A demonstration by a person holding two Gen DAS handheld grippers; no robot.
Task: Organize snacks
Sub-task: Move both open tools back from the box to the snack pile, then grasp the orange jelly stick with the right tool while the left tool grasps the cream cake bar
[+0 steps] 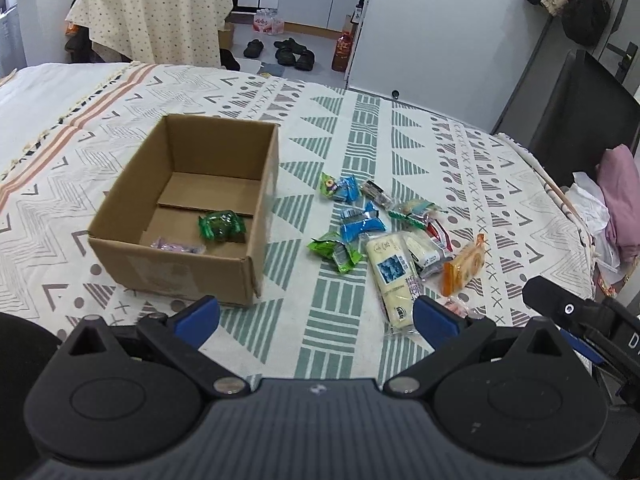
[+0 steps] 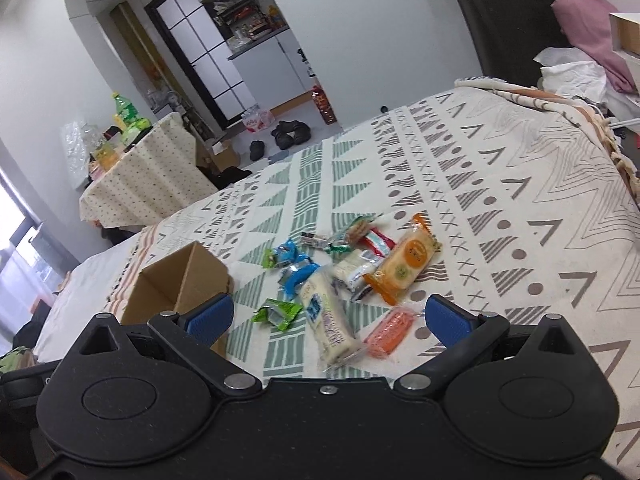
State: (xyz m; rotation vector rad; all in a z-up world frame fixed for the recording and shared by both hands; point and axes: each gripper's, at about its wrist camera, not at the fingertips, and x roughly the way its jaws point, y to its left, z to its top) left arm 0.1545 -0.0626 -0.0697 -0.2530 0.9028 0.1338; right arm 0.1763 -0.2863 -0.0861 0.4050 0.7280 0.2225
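Note:
An open cardboard box sits on the patterned bedspread, holding a green packet and a small purple packet. To its right lies a loose pile of snacks: a long white bar, an orange cracker pack, blue packets, a green packet and a pink packet. My left gripper hovers open in front of box and pile, holding nothing. My right gripper is open above the white bar and pink packet.
The bedspread runs to an edge on the right, where pink and white cloth is heaped. Beyond the bed stand a cloth-covered table, shoes on the floor and a dark chair back.

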